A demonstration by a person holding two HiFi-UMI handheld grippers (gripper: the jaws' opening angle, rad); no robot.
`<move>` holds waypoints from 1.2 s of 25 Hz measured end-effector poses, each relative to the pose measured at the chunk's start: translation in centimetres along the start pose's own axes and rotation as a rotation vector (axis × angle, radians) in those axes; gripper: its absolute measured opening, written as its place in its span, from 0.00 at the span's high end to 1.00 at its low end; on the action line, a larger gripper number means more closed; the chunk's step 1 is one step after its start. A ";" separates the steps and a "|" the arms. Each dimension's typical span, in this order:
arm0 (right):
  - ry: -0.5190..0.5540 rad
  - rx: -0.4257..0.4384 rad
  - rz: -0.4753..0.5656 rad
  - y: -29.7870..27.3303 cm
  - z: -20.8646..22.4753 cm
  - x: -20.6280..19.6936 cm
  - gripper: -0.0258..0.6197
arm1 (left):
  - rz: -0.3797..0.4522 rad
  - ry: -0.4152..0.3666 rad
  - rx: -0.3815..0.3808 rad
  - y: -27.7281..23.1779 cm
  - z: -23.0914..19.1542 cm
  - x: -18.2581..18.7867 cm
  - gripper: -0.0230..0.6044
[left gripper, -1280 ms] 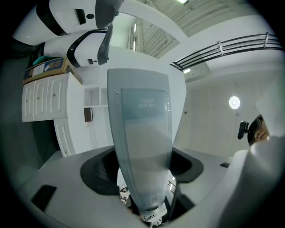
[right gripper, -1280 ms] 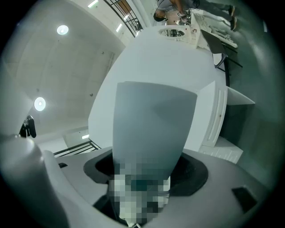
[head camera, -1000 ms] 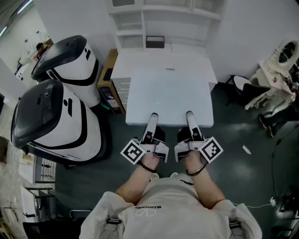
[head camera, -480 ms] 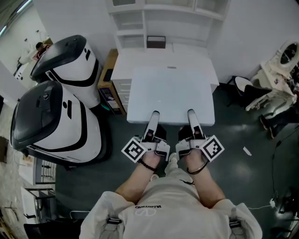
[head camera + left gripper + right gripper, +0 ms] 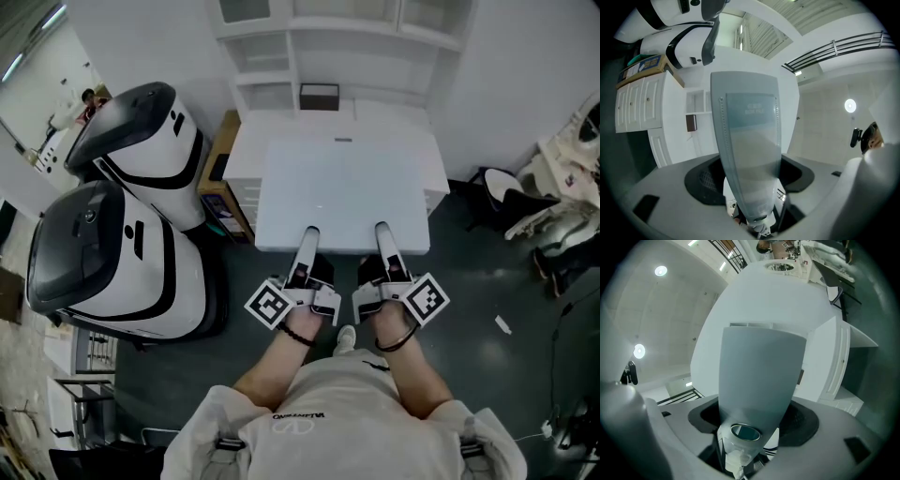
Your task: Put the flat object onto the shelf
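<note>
The flat object is a large white board (image 5: pixel 342 187), held level over the white cabinet top (image 5: pixel 389 114) below the shelf unit (image 5: pixel 333 42). My left gripper (image 5: pixel 307 234) and right gripper (image 5: pixel 382 231) clamp its near edge side by side, with the upper fingers lying on the board's top. In the left gripper view one grey finger (image 5: pixel 747 140) runs up the middle against the board. The right gripper view shows a matching finger (image 5: pixel 759 376) the same way. The board hides the other jaw in both views.
Two large white-and-black machines (image 5: pixel 112 234) stand to the left of the cabinet. A dark box (image 5: pixel 319 97) sits in a low shelf compartment. A drawer cabinet (image 5: pixel 234 183) and wooden board edge flank the left side. White equipment (image 5: pixel 562 187) stands on the dark floor at right.
The person has stepped forward with both grippers and the board, so the shelf unit is now nearer and larger. The hold on the board looks unchanged.
</note>
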State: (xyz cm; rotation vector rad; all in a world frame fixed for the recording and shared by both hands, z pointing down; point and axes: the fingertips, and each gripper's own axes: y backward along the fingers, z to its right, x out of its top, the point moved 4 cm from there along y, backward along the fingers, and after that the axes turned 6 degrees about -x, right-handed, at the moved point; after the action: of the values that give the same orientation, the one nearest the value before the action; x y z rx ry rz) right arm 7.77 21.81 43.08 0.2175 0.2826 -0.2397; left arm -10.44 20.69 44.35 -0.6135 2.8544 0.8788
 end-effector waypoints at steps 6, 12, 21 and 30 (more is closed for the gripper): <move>-0.002 0.024 -0.023 -4.1 1.3 4.1 0.45 | 0.022 -0.021 -0.015 -5.2 -1.8 -1.0 0.46; 0.000 0.055 -0.039 -6.4 2.0 6.9 0.45 | 0.038 -0.046 -0.027 -8.1 -2.9 -2.0 0.46; -0.034 0.026 -0.050 -10.1 4.9 10.2 0.45 | 0.033 -0.045 0.012 -12.5 -6.2 -3.1 0.46; -0.025 0.013 -0.038 -16.2 6.5 11.5 0.45 | 0.020 -0.027 0.003 -17.8 -10.1 -0.8 0.46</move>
State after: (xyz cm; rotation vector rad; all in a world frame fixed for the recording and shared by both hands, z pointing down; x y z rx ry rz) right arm 15.88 2.50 42.79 0.2223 0.2602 -0.2816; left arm -2.29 1.96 43.64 -0.5688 2.8422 0.8784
